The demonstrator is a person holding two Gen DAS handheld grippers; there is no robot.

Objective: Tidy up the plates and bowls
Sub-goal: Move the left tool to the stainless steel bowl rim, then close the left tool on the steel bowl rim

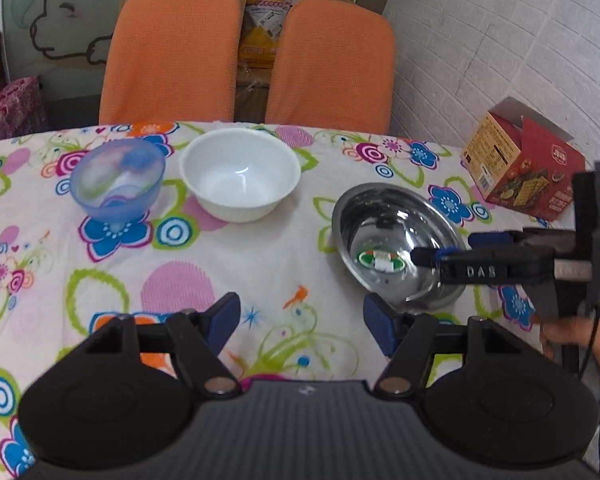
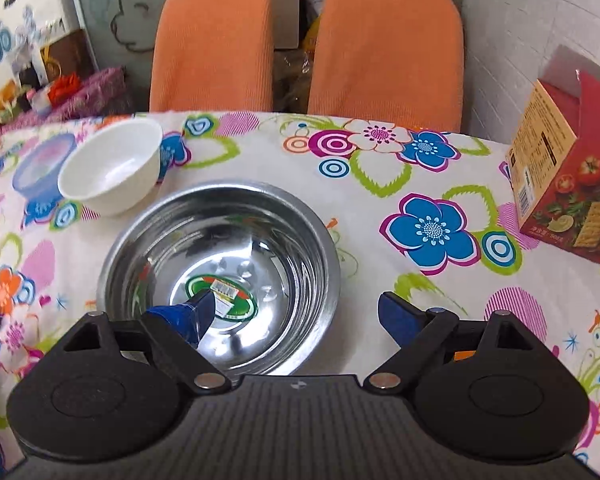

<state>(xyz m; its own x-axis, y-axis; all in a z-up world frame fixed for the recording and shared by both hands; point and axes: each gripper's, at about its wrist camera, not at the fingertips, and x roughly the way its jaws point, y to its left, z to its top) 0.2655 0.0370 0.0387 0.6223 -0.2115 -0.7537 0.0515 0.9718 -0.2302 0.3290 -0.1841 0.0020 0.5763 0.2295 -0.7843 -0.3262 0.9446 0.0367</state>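
Observation:
Three bowls stand on the flowered tablecloth. A blue see-through bowl (image 1: 118, 178) is at the far left, and a white bowl (image 1: 240, 174) sits just right of it. Further right is a steel bowl (image 1: 396, 240) with a green sticker inside. My left gripper (image 1: 300, 316) hovers open over bare cloth, nearer than the bowls, holding nothing. My right gripper (image 2: 296, 316) is open and straddles the steel bowl's (image 2: 260, 232) near-right rim. One finger is inside the bowl and the other outside. The same gripper (image 1: 446, 247) shows from the side in the left wrist view.
A red cracker box (image 2: 568, 184) stands at the table's right edge by the tiled wall. Two orange chairs (image 1: 172, 52) back onto the far edge. The white bowl (image 2: 112, 168) and blue bowl (image 2: 44, 164) lie left of the steel one. A hand (image 1: 580, 332) holds the right gripper.

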